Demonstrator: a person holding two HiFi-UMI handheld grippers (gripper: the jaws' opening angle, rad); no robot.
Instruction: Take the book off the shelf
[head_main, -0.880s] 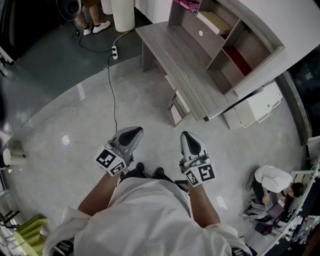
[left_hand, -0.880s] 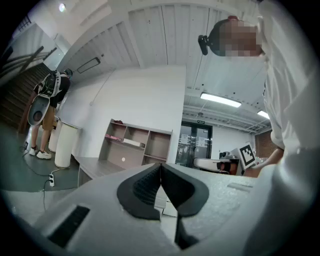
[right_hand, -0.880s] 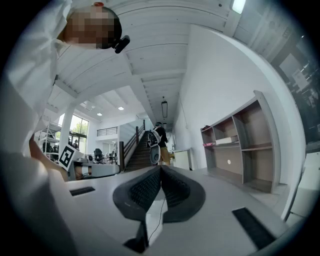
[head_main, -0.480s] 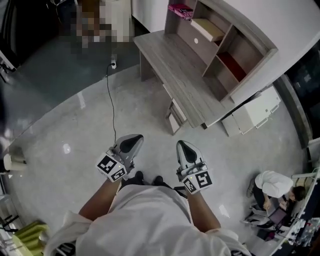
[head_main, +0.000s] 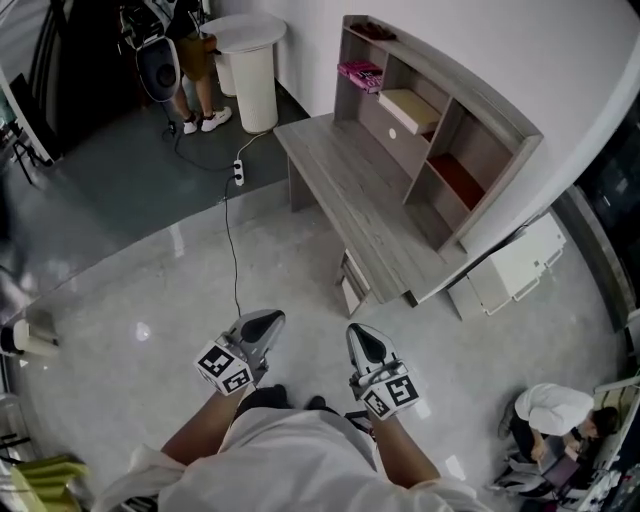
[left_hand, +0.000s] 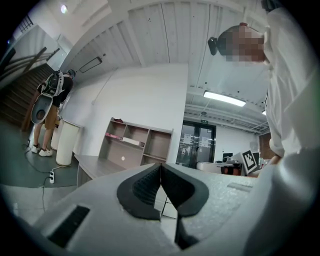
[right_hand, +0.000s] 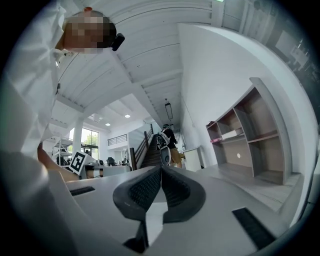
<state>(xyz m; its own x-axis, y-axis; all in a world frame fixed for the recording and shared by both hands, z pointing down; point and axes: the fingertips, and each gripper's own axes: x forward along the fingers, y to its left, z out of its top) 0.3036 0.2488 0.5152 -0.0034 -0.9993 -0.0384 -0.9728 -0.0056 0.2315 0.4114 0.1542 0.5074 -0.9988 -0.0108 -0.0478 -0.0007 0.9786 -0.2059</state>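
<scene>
Seen from the head camera, a person stands on a grey floor, well back from a grey desk (head_main: 345, 185) that carries a shelf (head_main: 380, 115) against a white wall. Each hand holds a gripper level and low in front of the body. The left gripper (head_main: 268, 320) has its jaws pressed together with nothing between them, and the right gripper (head_main: 358, 334) is likewise closed and empty. The book (head_main: 410, 108), pale and lying flat, sits in an upper middle compartment of the shelf. A pink item (head_main: 360, 70) lies in the compartment further along to the left, and something red (head_main: 462, 180) lies in the lower compartment nearer the desk's right end. The task looks barely begun: this appears to be the approach, with the book untouched. The next move would likely call for walking to the desk's front edge, spreading one gripper's jaws, and reaching over the desktop into that compartment. On the floor by the desk's left end lie a power strip (head_main: 238, 172) and its cable (head_main: 230, 250), which trails across the walking path. A white pedestal (head_main: 250, 60) and a standing person (head_main: 195, 60) are beyond that end. A white cabinet (head_main: 510, 265) stands past the desk's right end, and another person (head_main: 548, 408) sits well to the right.
</scene>
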